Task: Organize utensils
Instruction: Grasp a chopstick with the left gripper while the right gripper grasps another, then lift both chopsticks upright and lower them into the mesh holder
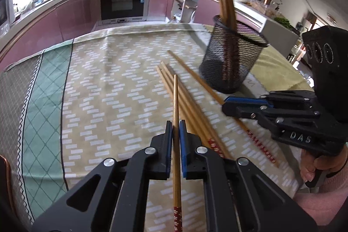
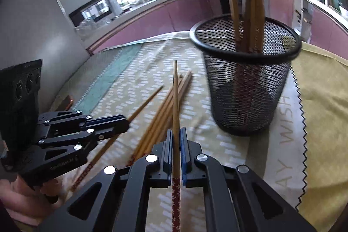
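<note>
Left wrist view
left gripper point(image 1: 176, 125): bottom centre of frame, jaws clamped on one chopstick point(image 1: 176, 114); the stick ran straight up the middle, red flowered end toward the camera, bare tip pointing up-frame.
loose chopsticks point(image 1: 184, 101): bundle flat on the cloth just right of the gripped stick, fanning toward upper left.
right gripper point(image 1: 226, 104): right side of frame, seen from the side, closed on a separate chopstick point(image 1: 195, 74) that lay diagonally, tip near the cup base.
mesh cup point(image 1: 230, 58): black wire, upper right of centre, upright on the table; several chopsticks point(image 1: 226, 1) stood in it, leaning.
hand point(image 1: 313, 166): lower right edge, around the right gripper's handle, pink sleeve below.
tablecloth point(image 1: 108, 79): beige with white dashes, green strip at left.

Right wrist view
right gripper point(image 2: 176, 140): bottom centre, jaws pinching one chopstick point(image 2: 175, 101), red patterned end nearest the camera, tip pointing up-frame.
loose chopsticks point(image 2: 165, 105): just left of and under the gripped stick, flat on the cloth.
left gripper point(image 2: 126, 122): left of frame, side-on, shut on a stick point(image 2: 148, 101) angled to upper right.
mesh cup point(image 2: 245, 88): right of centre, upright, blurred; chopsticks point(image 2: 250, 3) inside.
yellow cloth point(image 2: 322, 101): right edge, zigzag border, partly under the cup.
</note>
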A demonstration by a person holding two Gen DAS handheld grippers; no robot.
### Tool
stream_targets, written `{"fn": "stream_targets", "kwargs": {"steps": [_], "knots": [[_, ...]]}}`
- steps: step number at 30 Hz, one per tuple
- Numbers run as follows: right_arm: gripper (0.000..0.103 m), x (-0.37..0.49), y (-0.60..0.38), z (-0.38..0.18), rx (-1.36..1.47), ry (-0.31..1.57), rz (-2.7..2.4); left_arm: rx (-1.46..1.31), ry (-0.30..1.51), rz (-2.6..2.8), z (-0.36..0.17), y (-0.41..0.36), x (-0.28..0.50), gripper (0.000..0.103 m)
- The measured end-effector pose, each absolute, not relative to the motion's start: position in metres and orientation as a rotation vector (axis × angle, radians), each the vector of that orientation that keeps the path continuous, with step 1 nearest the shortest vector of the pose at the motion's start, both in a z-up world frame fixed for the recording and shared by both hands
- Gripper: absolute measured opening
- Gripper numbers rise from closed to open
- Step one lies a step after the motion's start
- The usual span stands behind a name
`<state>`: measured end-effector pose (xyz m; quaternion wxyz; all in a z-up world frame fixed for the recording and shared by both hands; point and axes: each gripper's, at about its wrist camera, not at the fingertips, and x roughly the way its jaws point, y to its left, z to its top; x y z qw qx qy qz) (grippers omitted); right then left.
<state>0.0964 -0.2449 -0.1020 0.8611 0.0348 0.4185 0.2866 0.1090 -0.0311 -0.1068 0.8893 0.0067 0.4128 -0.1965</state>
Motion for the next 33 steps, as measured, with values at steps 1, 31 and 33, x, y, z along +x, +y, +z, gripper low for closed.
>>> {"fn": "stream_targets", "kwargs": {"steps": [1, 31, 33], "knots": [[0.006, 0.095, -0.243, -0.102, 0.064, 0.879, 0.609, 0.013, 0.858, -0.416, -0.107, -0.032, 0.109, 0.007], [0.006, 0.107, -0.233, -0.107, 0.011, 0.896, 0.597, 0.039, 0.919, -0.397, -0.119, -0.038, 0.121, 0.007], [0.006, 0.103, -0.239, -0.101, 0.021, 0.876, 0.604, 0.030, 0.910, -0.405, -0.114, -0.036, 0.120, 0.007]]}}
